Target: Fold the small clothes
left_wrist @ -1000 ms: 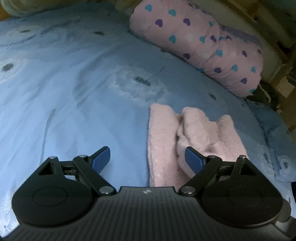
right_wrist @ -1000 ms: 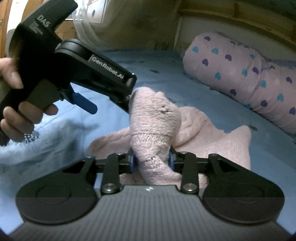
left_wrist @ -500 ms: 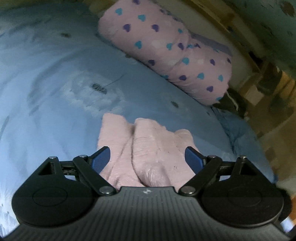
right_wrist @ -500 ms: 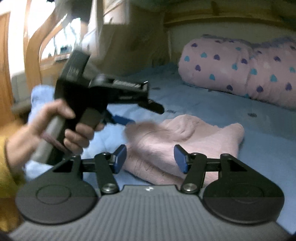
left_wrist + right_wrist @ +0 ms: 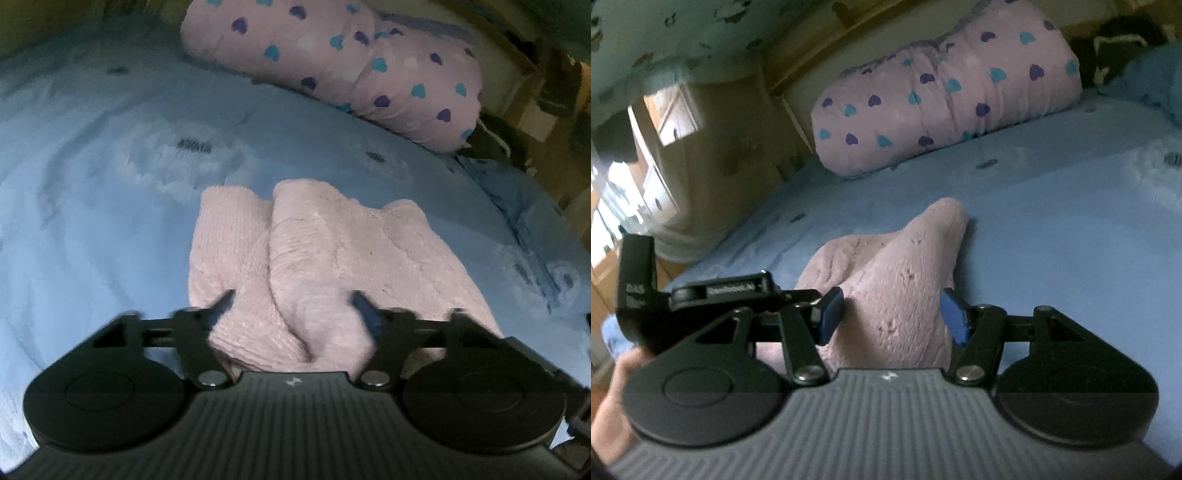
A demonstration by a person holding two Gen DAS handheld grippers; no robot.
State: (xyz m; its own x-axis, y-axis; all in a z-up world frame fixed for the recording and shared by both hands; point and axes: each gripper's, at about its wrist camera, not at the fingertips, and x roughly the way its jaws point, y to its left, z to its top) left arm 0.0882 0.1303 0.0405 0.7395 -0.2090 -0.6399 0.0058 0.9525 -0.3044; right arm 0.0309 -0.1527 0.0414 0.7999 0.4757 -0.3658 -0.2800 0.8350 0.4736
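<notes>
— While the fuzzy pink knitted garment (image 5: pixel 325 258) lay bunched on the blue bedsheet (image 5: pixel 110 184), what were your claws doing?

— My left gripper (image 5: pixel 291 306) had just been closing around its near folds, pads blurred; my right gripper (image 5: pixel 892 314) had just been opening, half-wide, straddling a raised fold.

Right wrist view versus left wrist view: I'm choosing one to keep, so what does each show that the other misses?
Only the right wrist view shows the left gripper from outside, the hand holding it, and a bright window. Only the left wrist view shows the garment's two folded lobes from above. Both share the pink knitted garment, the heart-print pillow and the blue bedsheet.
</notes>
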